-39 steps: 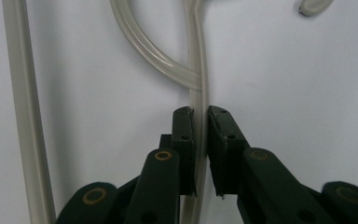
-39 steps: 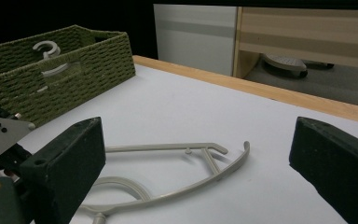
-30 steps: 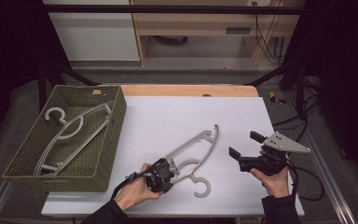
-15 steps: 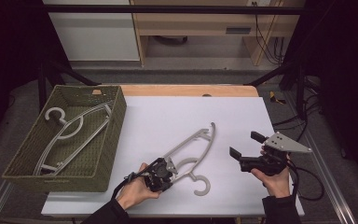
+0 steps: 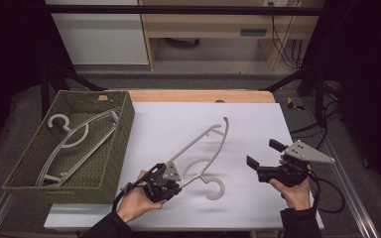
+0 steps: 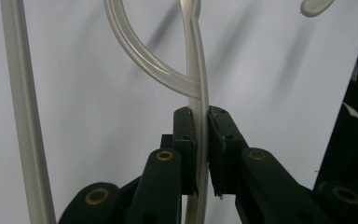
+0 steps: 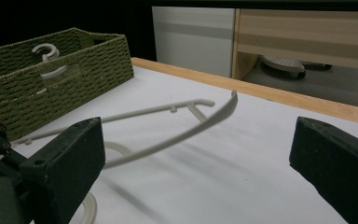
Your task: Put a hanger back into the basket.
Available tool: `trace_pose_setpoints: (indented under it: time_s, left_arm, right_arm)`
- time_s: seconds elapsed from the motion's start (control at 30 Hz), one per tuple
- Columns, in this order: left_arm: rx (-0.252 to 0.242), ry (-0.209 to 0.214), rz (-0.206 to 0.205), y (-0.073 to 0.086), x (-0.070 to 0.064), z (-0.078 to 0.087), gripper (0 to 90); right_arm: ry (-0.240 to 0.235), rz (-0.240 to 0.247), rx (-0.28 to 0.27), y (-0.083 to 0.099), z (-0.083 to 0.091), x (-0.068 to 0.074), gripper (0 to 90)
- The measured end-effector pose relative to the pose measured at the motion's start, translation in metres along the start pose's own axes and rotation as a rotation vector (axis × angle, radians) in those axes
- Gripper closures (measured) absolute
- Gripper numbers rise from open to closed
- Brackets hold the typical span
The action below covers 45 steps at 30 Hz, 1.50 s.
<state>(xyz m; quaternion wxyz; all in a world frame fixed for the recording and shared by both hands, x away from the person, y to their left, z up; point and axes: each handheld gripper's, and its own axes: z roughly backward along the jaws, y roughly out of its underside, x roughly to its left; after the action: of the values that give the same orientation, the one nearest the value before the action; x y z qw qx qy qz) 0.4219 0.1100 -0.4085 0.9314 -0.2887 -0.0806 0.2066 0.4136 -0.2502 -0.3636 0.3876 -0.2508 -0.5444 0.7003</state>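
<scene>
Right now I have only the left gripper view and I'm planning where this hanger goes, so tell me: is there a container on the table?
Observer: Yes, a green woven basket stands at the table's left side, left of the left gripper.
Operator: Is anything in it?
Observer: Another pale hanger lies inside it.
Operator: What is the right gripper doing?
Observer: The right gripper is open and holds nothing; it sits to the right of the held hanger.
Operator: Is my hanger flat on the table?
Observer: No, in the right gripper view its far end is lifted above the white table, with a shadow beneath.
</scene>
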Motion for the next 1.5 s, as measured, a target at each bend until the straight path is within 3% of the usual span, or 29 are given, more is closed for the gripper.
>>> trace_pose_setpoints:
  time_s: [0.53,0.87,1.03,1.23,1.5]
  left_arm:
    - [-0.159,-0.029,0.000,-0.013,0.002,0.070,82.3]
    - [-0.182,-0.075,-0.035,-0.031,0.003,0.116,82.3]
    - [-0.208,-0.073,-0.031,-0.032,0.015,0.136,82.3]
    - [-0.219,-0.109,-0.006,-0.026,0.036,0.156,82.3]
    - [-0.238,-0.131,0.080,-0.006,0.068,0.179,82.2]
  right_arm:
    - [0.005,-0.004,0.002,0.001,0.000,-0.002,3.5]
    - [0.004,-0.007,0.000,0.002,0.001,-0.004,3.5]
    - [0.006,-0.006,-0.003,0.002,0.001,-0.004,3.5]
    - [0.005,-0.005,0.001,0.002,0.000,-0.004,3.5]
    - [0.009,-0.001,0.003,0.002,-0.001,-0.002,3.4]
